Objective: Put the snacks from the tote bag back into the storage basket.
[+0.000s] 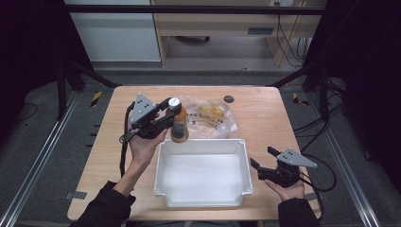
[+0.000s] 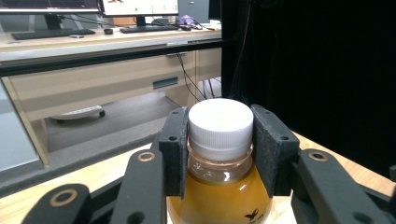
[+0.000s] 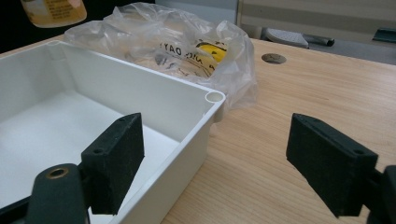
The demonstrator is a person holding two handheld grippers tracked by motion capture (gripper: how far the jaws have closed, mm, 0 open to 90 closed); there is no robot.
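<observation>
Left tongs [image 1: 166,113] grip the bottle [image 1: 178,124] at its cap, held above the bin's [image 1: 203,198] far-left corner. Right tongs [image 1: 264,158] stand open near the desk's [image 1: 265,109] right edge. Keep the bottle upright; lower it inside the wall before releasing.

Glossy plastic bottle [image 2: 219,186], ribbed cap [image 2: 220,127]; matt wooden table [image 1: 265,113].

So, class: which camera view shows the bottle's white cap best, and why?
The left gripper view: the white cap sits close up and sharp between the left gripper's pads. The high view shows it small from above. The right gripper view catches the bottle's base, not the cap.
</observation>
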